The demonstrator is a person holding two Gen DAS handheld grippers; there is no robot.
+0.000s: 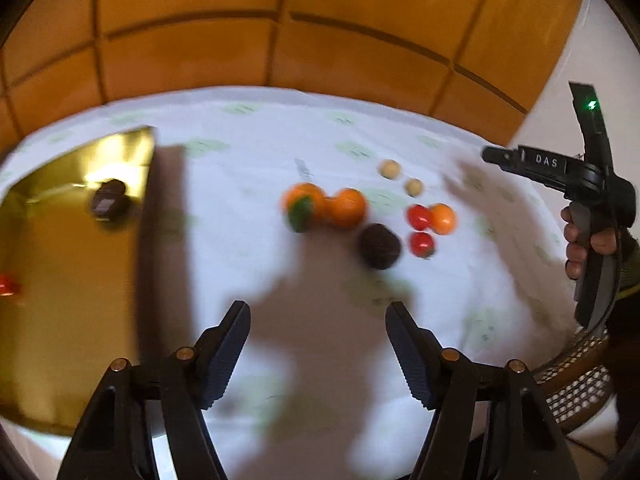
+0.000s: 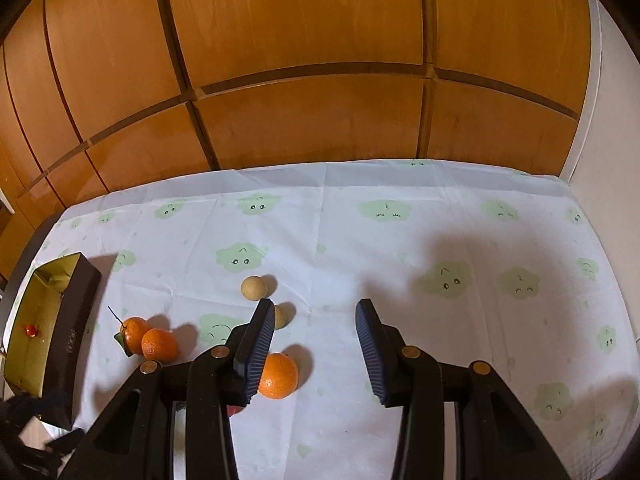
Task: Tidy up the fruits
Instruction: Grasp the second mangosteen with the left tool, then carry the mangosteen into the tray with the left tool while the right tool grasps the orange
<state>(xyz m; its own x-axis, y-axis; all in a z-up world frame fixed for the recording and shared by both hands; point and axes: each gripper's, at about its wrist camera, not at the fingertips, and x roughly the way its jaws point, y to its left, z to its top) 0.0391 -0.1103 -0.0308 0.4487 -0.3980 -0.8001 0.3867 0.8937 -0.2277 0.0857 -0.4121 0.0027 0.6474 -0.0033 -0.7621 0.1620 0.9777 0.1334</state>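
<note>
Here both claws stand apart with nothing between their jaws: the left claw [image 1: 318,344] and the right claw [image 2: 316,344] hang over the tablecloth [image 2: 400,232]. The oranges [image 1: 324,206] and tomatoes [image 1: 420,230] lie loose, well right of the gold box [image 1: 68,280]. They look round, light and soft-skinned, so grip gently across the middle.

Left hand-held gripper [image 1: 318,340] and right hand-held gripper [image 2: 316,344], jaws apart, empty, angled downward.
</note>
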